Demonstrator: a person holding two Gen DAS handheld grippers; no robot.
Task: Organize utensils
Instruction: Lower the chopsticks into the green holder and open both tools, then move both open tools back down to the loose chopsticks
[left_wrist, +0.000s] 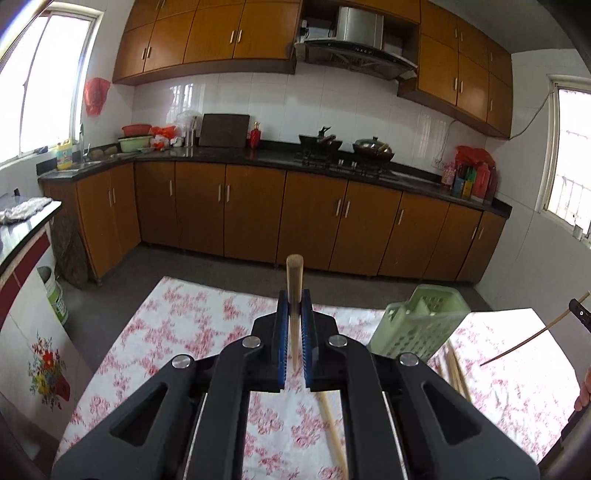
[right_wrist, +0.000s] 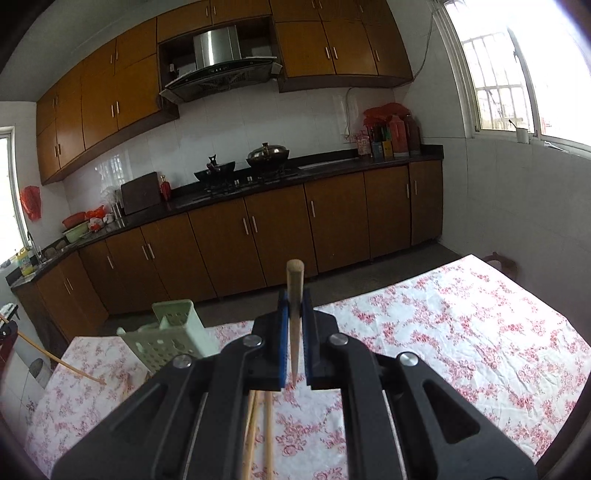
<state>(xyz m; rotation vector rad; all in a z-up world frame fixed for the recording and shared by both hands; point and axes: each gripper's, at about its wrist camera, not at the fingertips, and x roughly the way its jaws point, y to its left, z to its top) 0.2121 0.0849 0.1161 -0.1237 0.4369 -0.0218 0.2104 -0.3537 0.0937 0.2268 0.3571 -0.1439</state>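
- The counter (left_wrist: 177, 332) in front carries a white cloth with a red flower print, and everything for the task sits on or above it.
- The left claw (left_wrist: 295, 332) is held level above the cloth and aimed toward the kitchen cabinets; its blue-padded jaws are clamped on a chopstick (left_wrist: 294, 295) that stands nearly upright between them, blunt end up and thin tip down.
- The right claw (right_wrist: 294, 332) is held the same way over the cloth, tilted a little to one side, and its jaws are clamped on a second chopstick (right_wrist: 294, 299), also upright with the blunt end on top.
- In the left view, the right claw's chopstick shows as a thin slanted stick at the far right edge; in the right view, the left claw's chopstick shows the same way at the far left edge.
- A pale green perforated holder (left_wrist: 417, 328) rests on the cloth between the two claws, to the right in the left view and to the left in the right view (right_wrist: 170, 336). Its open top faces away, and I cannot tell what is inside.
- Loose chopsticks (right_wrist: 258, 435) lie flat on the cloth just beside the holder, partly hidden under the right claw.
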